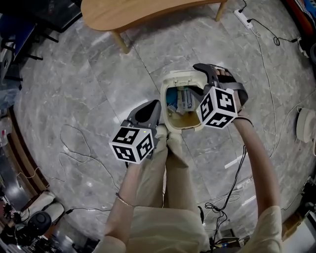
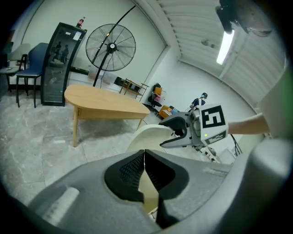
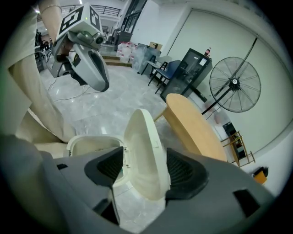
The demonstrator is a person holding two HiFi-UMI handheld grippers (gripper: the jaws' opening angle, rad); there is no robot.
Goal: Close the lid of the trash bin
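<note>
A cream trash bin (image 1: 170,122) stands on the floor in front of my legs, with rubbish showing inside. Its lid (image 1: 183,77) is up, standing nearly upright at the far side. My right gripper (image 1: 200,67) is open at the lid's right edge. In the right gripper view the lid (image 3: 143,151) stands between the two pads (image 3: 182,172), and I cannot tell whether they touch it. My left gripper (image 1: 152,106) hovers left of the bin, shut with nothing in it; its pads (image 2: 132,170) meet. The left gripper view shows the lid (image 2: 149,135) and the right gripper (image 2: 167,132) beyond them.
A wooden table (image 1: 138,12) stands just beyond the bin. A power strip (image 1: 245,19) and cables (image 1: 74,148) lie on the marble floor. A standing fan (image 2: 111,47), a glass-door cooler (image 2: 59,64) and chairs are further off. My legs (image 1: 165,163) are close to the bin's near side.
</note>
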